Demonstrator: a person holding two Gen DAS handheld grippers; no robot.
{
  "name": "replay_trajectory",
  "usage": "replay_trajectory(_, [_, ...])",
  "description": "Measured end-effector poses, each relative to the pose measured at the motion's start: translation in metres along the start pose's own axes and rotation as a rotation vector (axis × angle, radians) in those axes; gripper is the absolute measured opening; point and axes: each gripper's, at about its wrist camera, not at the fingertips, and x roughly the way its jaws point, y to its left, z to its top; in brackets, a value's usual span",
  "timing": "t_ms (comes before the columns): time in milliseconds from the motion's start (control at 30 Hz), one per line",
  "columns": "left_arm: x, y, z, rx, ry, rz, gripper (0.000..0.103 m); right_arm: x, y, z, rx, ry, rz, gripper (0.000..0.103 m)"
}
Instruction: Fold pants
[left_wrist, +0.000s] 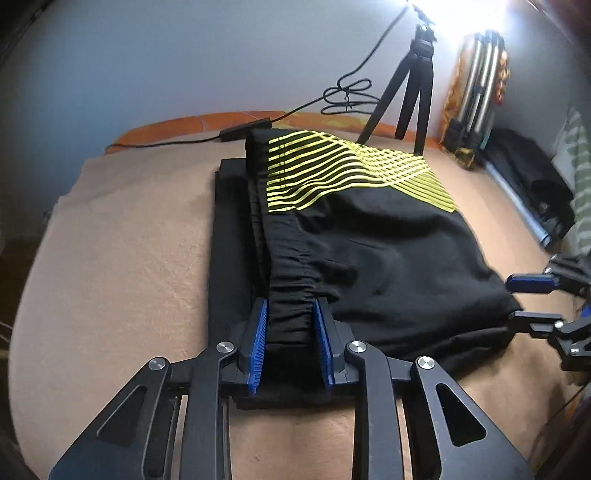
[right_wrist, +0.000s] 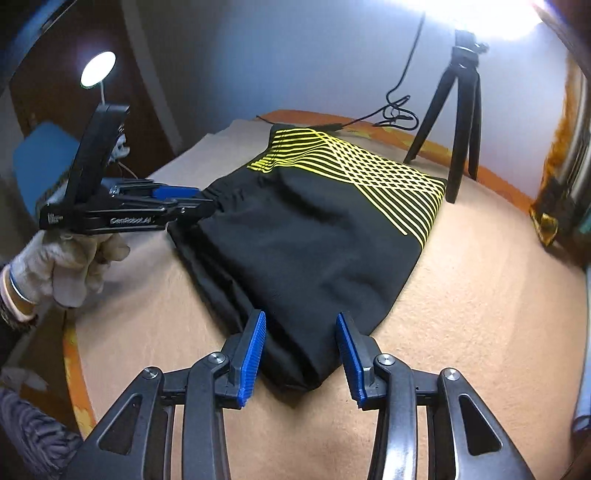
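The left claw (left_wrist: 290, 339) pinches the pants (left_wrist: 369, 236) waistband; the right claw (right_wrist: 301, 356) stands apart around the near right corner, stripes lying far.

**Black linkages, blue pads, white glove**

Both tongs, left tongs (left_wrist: 290, 341) and right tongs (right_wrist: 301, 358), have matte black linkage arms with slotted cut-outs, round silver pivot screws and ribbed blue pads (right_wrist: 253, 360). White "GenRobot.AI" lettering marks one side. The person's hand (right_wrist: 64, 264) wears a white glove.
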Motion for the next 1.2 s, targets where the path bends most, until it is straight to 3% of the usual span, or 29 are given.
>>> replay_trajectory(100, [-0.008,0.000,0.000,-0.007,-0.022,0.009,0.011,0.003,0.000,-0.004,-0.021,0.007,-0.038,0.041])
replay_trajectory(267, [-0.022,0.014,-0.004,-0.031,-0.032,0.048,0.011,0.006,0.003,-0.007,-0.028,0.017,-0.039,0.041])
replay_trajectory(333, [-0.018,0.021,-0.007,-0.054,-0.007,0.037,0.012,0.011,0.006,-0.009,-0.049,0.042,-0.034,0.049])
replay_trajectory(400, [-0.020,0.023,-0.007,-0.061,-0.003,0.032,0.017,0.017,0.005,-0.011,-0.049,0.061,-0.031,0.050])
replay_trajectory(467, [-0.025,0.024,-0.004,-0.066,-0.012,0.048,0.029,0.017,0.001,-0.013,-0.033,0.060,-0.007,0.050])
replay_trajectory(533, [-0.032,0.026,-0.001,-0.073,-0.036,0.048,0.048,0.011,-0.007,-0.010,-0.006,0.044,0.029,0.050])
replay_trajectory(633, [-0.039,0.032,0.008,-0.096,-0.055,0.036,0.051,-0.003,-0.029,-0.001,0.056,-0.009,0.048,0.059])
replay_trajectory(700, [-0.040,0.040,0.011,-0.142,-0.037,-0.001,0.058,-0.010,-0.048,0.005,0.117,-0.041,0.053,0.063])
replay_trajectory(900, [-0.039,0.056,0.000,-0.332,0.054,-0.091,0.064,-0.004,-0.094,0.021,0.258,-0.040,0.096,0.064])
replay_trajectory(1067, [-0.031,0.069,-0.020,-0.564,0.120,-0.186,0.064,0.022,-0.132,0.038,0.433,-0.036,0.199,0.064])
replay_trajectory(1200, [-0.022,0.069,-0.029,-0.643,0.147,-0.228,0.064,0.038,-0.145,0.047,0.501,-0.037,0.237,0.065])
